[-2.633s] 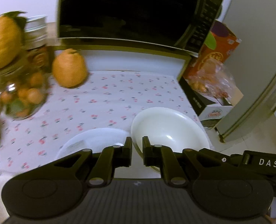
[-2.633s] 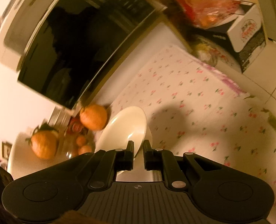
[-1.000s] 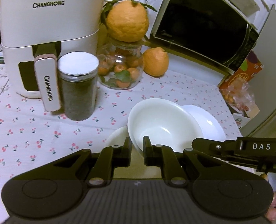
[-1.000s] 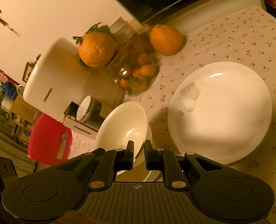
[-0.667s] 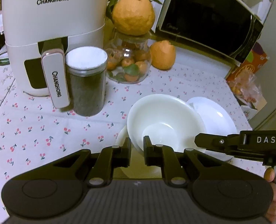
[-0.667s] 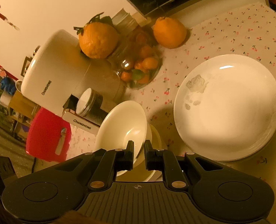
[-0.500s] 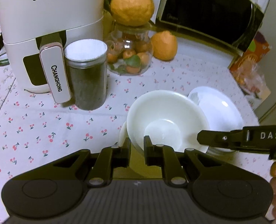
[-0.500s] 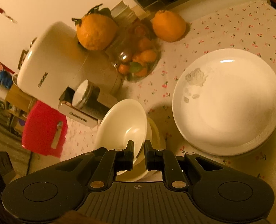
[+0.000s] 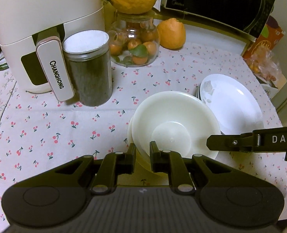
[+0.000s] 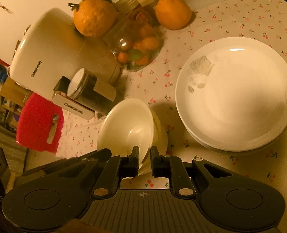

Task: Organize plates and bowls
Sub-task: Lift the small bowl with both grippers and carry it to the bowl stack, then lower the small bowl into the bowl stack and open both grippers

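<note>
Both grippers hold one white bowl [image 9: 174, 124] by its rim. My left gripper [image 9: 142, 149] is shut on the near edge, and my right gripper [image 10: 145, 155] is shut on the bowl [image 10: 128, 124] at its right edge. The right gripper's fingers [image 9: 217, 145] reach in from the right in the left wrist view. The bowl sits tilted in a second cream bowl [image 10: 160, 134], whose edge [image 9: 130, 130] shows on the left. I cannot tell whether the two touch. A stack of white plates [image 9: 232, 104] [image 10: 234, 93] lies just to the right.
On the cherry-print cloth [image 9: 46, 132] stand a white air fryer [image 9: 42, 23], a dark jar with a white lid [image 9: 89, 68], a glass jar of small oranges [image 9: 135, 44] with a large orange on top, and another orange [image 9: 171, 33]. A microwave [image 9: 217, 3] is behind.
The bowl, held by both grippers, has moved from in front of the microwave leftward past the plates and now sits over the second bowl. In the last second both views tilted only slightly.
</note>
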